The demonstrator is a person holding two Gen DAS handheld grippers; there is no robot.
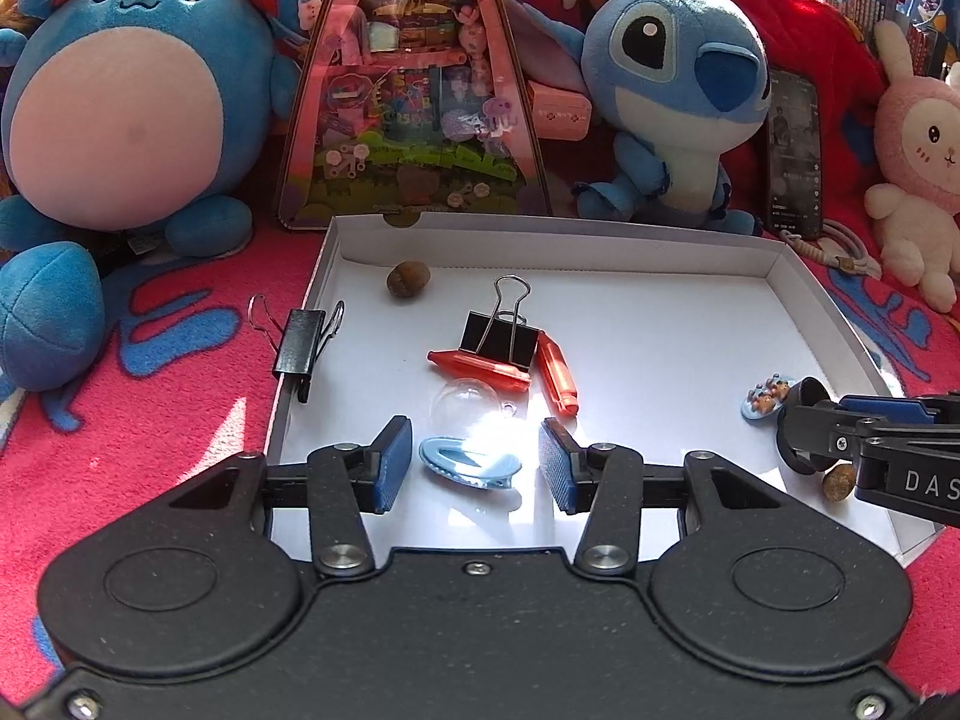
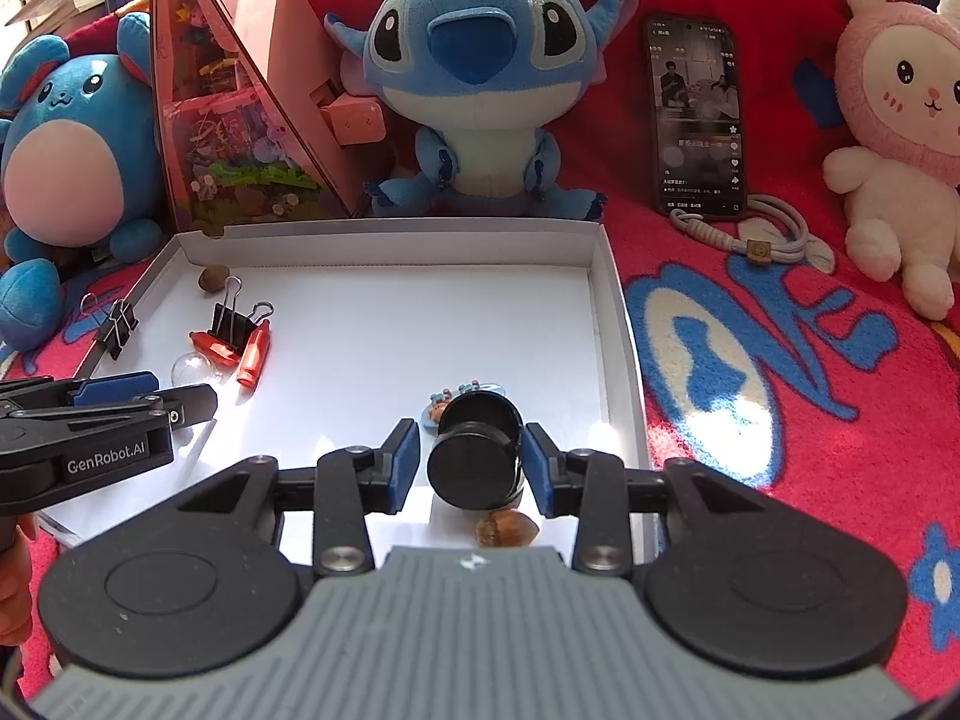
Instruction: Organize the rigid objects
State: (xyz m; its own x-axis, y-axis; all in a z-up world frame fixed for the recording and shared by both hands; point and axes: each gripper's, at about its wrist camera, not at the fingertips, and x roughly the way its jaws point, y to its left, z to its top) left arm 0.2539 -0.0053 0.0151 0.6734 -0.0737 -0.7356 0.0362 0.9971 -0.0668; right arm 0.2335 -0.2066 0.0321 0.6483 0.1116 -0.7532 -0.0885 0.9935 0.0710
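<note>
Inside the shallow white cardboard box lid on the red patterned blanket, the left gripper stands with jaws parted around a pale blue plastic hair clip, its pads clear of it. The right gripper brackets a black cylindrical jar lying on its side, pads just off its walls. Black binder clips and orange tubes lie further in.

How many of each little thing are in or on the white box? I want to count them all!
Black binder clips: 2
Red tubes: 2
Brown nuts: 3
Blue hair clip: 1
Clear ball: 1
Black jar: 1
Bear charm: 1
Total: 11
</note>
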